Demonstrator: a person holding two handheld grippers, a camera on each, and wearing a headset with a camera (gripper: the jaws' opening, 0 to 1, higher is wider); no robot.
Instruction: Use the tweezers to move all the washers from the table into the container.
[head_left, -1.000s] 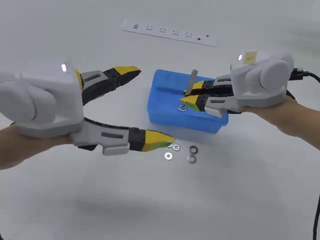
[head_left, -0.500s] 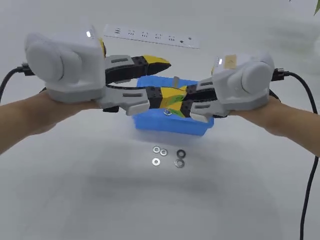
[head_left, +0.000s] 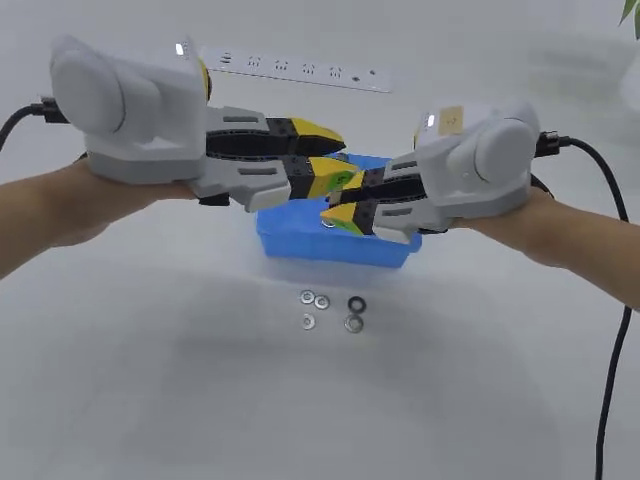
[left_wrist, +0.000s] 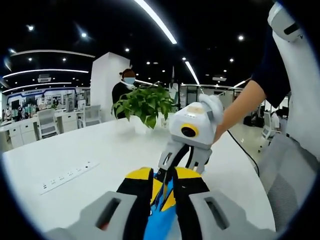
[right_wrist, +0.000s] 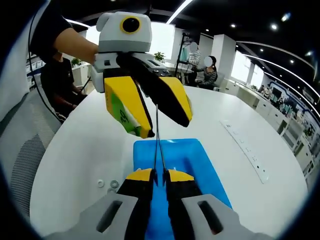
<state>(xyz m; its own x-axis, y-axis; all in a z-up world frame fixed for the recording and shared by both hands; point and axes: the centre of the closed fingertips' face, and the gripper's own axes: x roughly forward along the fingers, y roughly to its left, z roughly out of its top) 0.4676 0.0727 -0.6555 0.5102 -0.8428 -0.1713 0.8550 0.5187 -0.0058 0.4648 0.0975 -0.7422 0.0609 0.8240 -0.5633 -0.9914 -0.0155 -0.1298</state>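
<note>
White tabletop (head_left: 150, 400), head view: washers (head_left: 356, 305) lie loose near the blue container (head_left: 300, 240). Left gripper view: left gripper (left_wrist: 163, 176) narrowly parted. Right gripper view: right gripper (right_wrist: 160, 175) clamps the tweezers (right_wrist: 157, 140), tips between the left jaws, where a bump might twist them.

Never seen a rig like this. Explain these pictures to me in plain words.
No robot here: a person holds a two-jaw tool in each hand, the left gripper and the right gripper. The head view comes from a headset camera; the two round pictures come from cameras riding on the grippers, looking along their jaws. On the white table lie a few washers, a blue container and a power strip. The right gripper's jaws are shut on thin tweezers; the left gripper's jaws stand open around their upper end.
</note>
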